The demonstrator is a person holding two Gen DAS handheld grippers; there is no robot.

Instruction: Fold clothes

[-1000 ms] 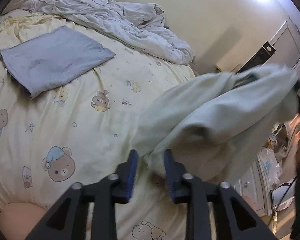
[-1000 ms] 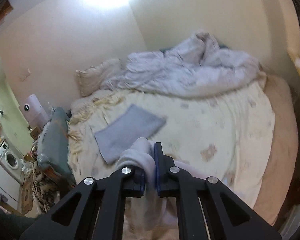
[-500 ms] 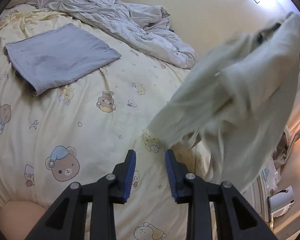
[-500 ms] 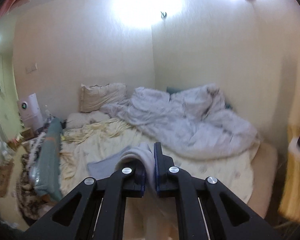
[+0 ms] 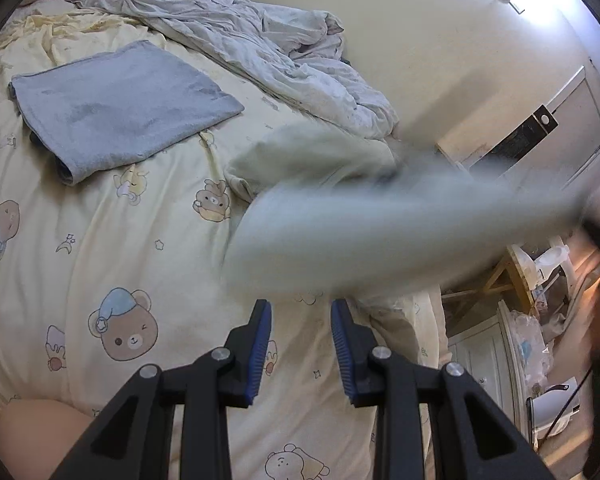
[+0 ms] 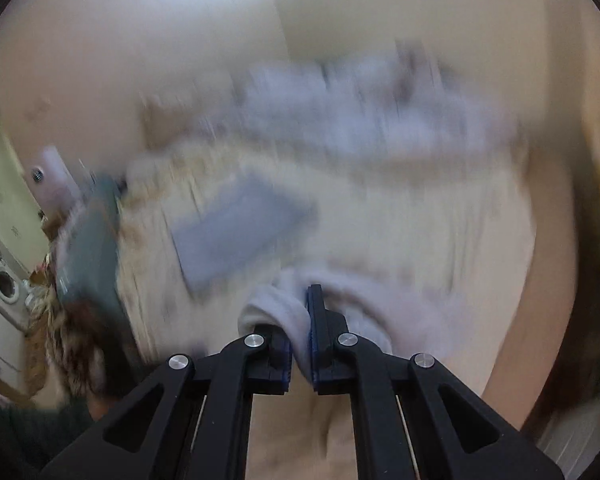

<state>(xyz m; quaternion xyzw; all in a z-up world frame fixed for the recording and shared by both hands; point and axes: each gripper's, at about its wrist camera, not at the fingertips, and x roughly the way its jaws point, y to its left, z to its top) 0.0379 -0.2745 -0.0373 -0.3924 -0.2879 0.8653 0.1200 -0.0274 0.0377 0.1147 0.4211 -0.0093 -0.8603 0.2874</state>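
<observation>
The right hand-held gripper (image 6: 300, 336) was pinching a bunched fold of a pale, soft garment (image 6: 276, 312), its blue pads pressed together on the cloth with almost no gap between them. Everything beyond it in that view was smeared by motion. From the left side, the same pale garment (image 5: 380, 232) showed as a blurred band stretched across the right half of the bed, one end lying crumpled on the sheet near the rumpled white duvet (image 5: 268, 44), the other running off toward the right edge of the view, where the dark shape holding it was too smeared to make out. The left hand-held gripper (image 5: 300, 344) hung above the bed with its jaws spread and nothing between them; the cloth passed just beyond its fingertips without touching them. The bedsheet (image 5: 100, 240) was pale yellow, printed with cartoon bears and stars. A grey folded cloth (image 5: 120, 104) lay flat on it toward the head of the bed, well apart from the garment in the air. Beyond the far corner of the bed stood white furniture (image 5: 484, 348) and clutter I could not tell apart.
</observation>
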